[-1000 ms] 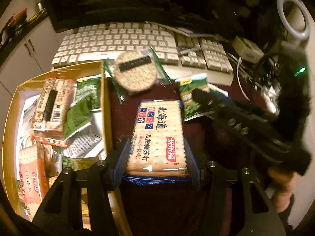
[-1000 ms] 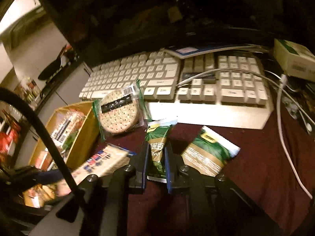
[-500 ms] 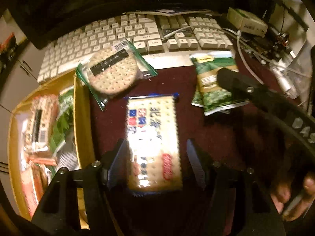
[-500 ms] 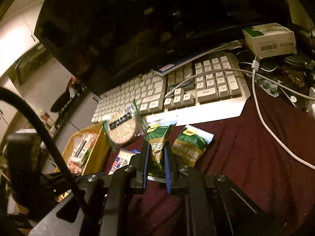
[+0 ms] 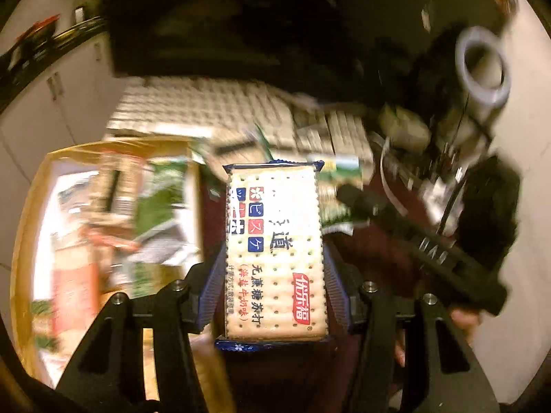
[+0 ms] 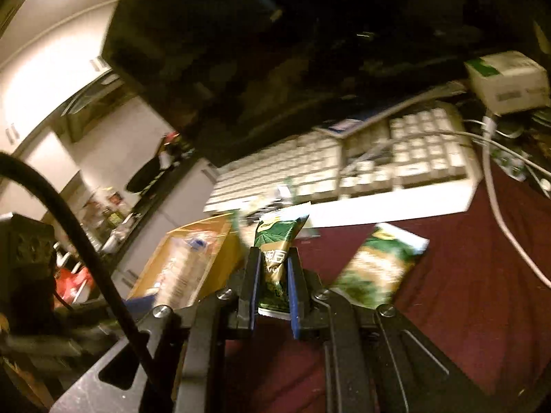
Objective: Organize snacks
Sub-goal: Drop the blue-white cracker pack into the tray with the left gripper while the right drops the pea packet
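A cracker pack (image 5: 275, 251) is pinched by its long sides in the jaws of the left gripper (image 5: 273, 285), which have just been closing on it; it is held just right of the yellow box (image 5: 198, 186) wall. Blue and red squares, "道" and a red brand tag are read on its wrapper; other print is blurred. A green pouch (image 6: 275, 265) is pinched upright in the narrow jaws of the right gripper (image 6: 273, 282). A second pouch (image 6: 375, 268) lies on the maroon surface (image 6: 465, 292), near the keyboard (image 6: 361, 165) edge. Open cloth is seen to its right.
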A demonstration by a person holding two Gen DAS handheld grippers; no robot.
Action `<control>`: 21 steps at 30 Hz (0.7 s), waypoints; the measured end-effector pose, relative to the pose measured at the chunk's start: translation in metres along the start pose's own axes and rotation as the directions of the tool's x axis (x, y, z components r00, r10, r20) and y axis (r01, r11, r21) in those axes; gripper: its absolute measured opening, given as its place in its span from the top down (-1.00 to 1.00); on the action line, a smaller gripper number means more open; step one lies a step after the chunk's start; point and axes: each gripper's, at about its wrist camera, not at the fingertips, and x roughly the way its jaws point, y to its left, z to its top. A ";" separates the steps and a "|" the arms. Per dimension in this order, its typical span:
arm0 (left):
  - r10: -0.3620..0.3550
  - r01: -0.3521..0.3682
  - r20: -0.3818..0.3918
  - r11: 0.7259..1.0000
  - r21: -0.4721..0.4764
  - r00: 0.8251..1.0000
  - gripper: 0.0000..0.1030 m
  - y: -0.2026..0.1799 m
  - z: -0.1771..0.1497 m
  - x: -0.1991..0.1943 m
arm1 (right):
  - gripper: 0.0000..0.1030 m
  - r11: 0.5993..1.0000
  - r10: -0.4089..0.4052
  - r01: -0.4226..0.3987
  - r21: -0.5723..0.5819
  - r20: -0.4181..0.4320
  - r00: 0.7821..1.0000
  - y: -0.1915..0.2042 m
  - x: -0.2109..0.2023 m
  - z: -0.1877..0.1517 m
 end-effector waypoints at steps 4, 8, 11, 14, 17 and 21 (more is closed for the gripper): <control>0.072 -0.064 0.085 0.993 -0.095 0.994 -0.09 0.049 0.013 -0.045 | 0.76 0.995 0.072 -0.076 -0.061 -0.070 0.995 0.046 0.027 0.011; 0.178 -0.160 0.099 0.973 -0.167 0.979 -0.09 0.104 0.025 -0.055 | 0.76 0.992 0.095 -0.106 -0.074 -0.148 0.985 0.076 0.070 0.021; 0.213 -0.200 0.053 0.962 -0.186 0.976 -0.09 0.141 0.035 -0.038 | 0.76 0.993 0.037 -0.058 -0.101 -0.196 0.980 0.091 0.109 0.023; 0.205 -0.201 -0.003 0.959 -0.200 0.979 -0.09 0.167 0.040 -0.014 | 0.75 0.991 -0.022 -0.008 -0.131 -0.224 0.974 0.099 0.143 0.021; 0.239 -0.243 -0.044 0.954 -0.176 0.970 -0.09 0.178 0.042 0.008 | 0.75 0.986 -0.063 0.022 -0.165 -0.247 0.967 0.102 0.166 0.014; 0.275 -0.287 -0.092 0.944 -0.164 0.957 -0.09 0.188 0.044 0.028 | 0.75 0.984 -0.088 0.046 -0.174 -0.242 0.966 0.100 0.165 0.009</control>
